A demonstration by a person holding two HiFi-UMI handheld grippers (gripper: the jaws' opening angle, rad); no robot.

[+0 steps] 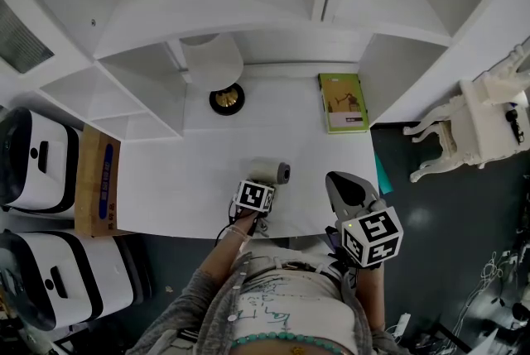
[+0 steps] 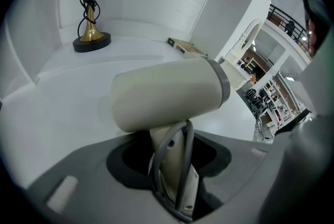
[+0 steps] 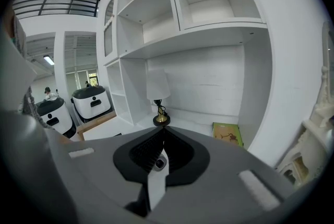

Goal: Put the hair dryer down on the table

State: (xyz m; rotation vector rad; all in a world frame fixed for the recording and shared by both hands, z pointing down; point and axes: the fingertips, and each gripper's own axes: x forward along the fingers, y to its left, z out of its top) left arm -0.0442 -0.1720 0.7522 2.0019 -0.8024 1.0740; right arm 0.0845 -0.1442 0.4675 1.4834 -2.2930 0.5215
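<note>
Over white table (image 1: 195,167), left gripper (image 2: 175,168) clamps cream plastic hair dryer (image 2: 167,95) by handle to lower it; right gripper (image 3: 156,157) closed, empty

Free: bare counter (image 1: 199,167) across middle and left front | blocked: lamp (image 1: 226,99) at back centre; book (image 1: 343,102) at back right; hair dryer (image 1: 269,172) near front edge | sides: shelf walls (image 1: 145,93) closing in left and right

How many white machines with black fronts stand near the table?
2. One white machine stands left of the table; the second machine is beside it, lower in the head view. Others may be hidden.
</note>
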